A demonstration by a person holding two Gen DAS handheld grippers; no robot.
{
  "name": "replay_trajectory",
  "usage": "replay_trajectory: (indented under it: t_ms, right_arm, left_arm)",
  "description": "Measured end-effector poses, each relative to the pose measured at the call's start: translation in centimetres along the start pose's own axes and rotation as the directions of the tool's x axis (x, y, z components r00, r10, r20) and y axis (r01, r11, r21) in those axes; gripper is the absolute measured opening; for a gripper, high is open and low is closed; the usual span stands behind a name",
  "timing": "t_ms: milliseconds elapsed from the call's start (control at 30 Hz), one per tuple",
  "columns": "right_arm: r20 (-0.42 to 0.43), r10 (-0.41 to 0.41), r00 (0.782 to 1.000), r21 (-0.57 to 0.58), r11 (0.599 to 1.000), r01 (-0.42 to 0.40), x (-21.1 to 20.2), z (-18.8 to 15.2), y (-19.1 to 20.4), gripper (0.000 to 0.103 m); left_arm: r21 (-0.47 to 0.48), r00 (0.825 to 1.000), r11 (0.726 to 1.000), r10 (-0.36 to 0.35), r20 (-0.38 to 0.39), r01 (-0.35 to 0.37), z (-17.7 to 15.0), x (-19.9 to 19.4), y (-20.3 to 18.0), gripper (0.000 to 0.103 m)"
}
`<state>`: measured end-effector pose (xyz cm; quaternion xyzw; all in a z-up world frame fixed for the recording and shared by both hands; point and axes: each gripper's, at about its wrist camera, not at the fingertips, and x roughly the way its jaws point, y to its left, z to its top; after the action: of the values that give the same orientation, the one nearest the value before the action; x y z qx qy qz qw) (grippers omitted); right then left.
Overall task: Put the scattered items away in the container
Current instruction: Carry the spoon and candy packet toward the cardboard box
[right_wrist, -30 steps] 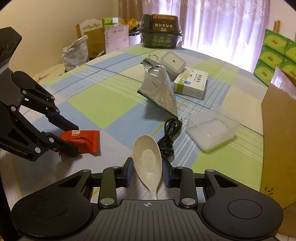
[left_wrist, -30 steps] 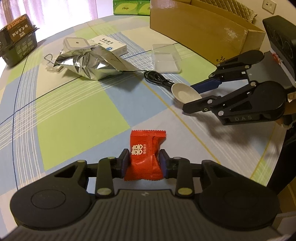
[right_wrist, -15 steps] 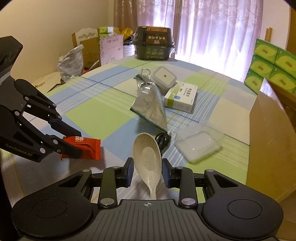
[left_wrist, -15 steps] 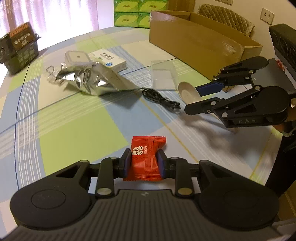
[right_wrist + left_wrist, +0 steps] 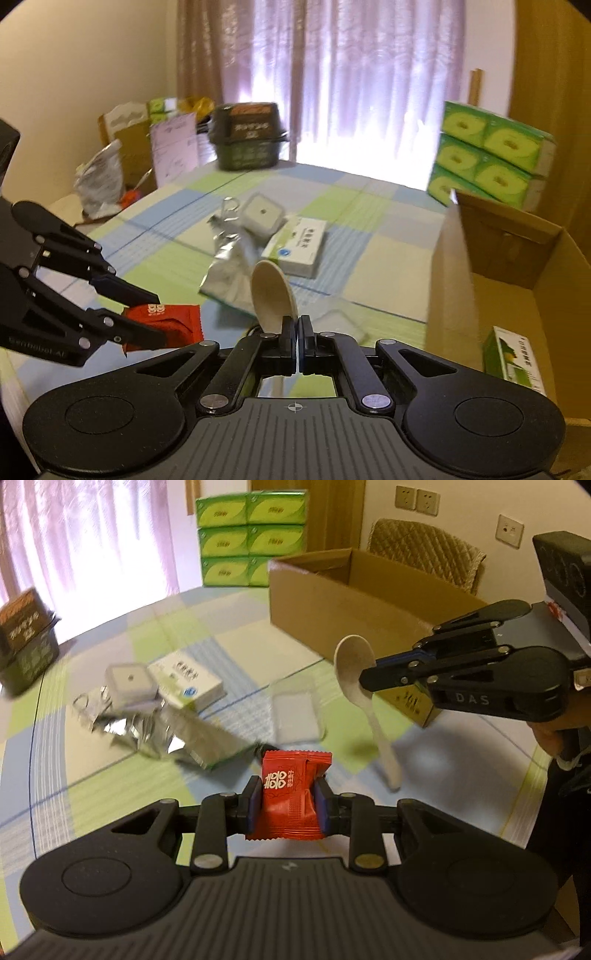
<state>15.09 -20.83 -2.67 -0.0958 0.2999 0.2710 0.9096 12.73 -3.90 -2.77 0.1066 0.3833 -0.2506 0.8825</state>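
My left gripper (image 5: pixel 287 805) is shut on a red snack packet (image 5: pixel 290 794), held above the table; the packet (image 5: pixel 166 325) also shows in the right wrist view between the left gripper (image 5: pixel 147 317). My right gripper (image 5: pixel 298 328) is shut on a cream plastic spoon (image 5: pixel 273 291), bowl upward, lifted clear of the table. From the left wrist view the spoon (image 5: pixel 354 664) hangs from the right gripper (image 5: pixel 369 675) near the open cardboard box (image 5: pixel 354 598). The box (image 5: pixel 509 266) stands at the right and holds a green carton (image 5: pixel 513 358).
On the checked tablecloth lie a silver foil bag (image 5: pixel 166 734), a small square white case (image 5: pixel 129 683), a white medicine box (image 5: pixel 188 679) and a clear plastic tray (image 5: pixel 295 716). A dark noodle tub (image 5: pixel 247 136) stands at the far edge. Green tissue packs (image 5: pixel 251 535) are stacked behind.
Both grippers have risen off the table with their items. The right gripper has closed tighter on the spoon and swung toward the cardboard box, whose inside now shows.
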Motion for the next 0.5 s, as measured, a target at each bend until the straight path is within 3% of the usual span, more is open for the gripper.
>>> replay_trajectory:
  t_ms: [333, 500]
  right_arm:
    - [0.068, -0.042, 0.997, 0.048, 0.998, 0.039, -2.7, 1.1, -2.1, 0.003]
    - [0.128, -0.095, 0.987, 0.106, 0.991, 0.082, -5.2, 3.1, -4.4, 0.003]
  left_arm:
    - [0.016, 0.999, 1.000, -0.016, 0.032, 0.016, 2.3, -0.3, -1.2, 0.025]
    - [0.037, 0.998, 0.999, -0.023, 0.065, 0.021, 5.0, -0.5, -1.7, 0.025]
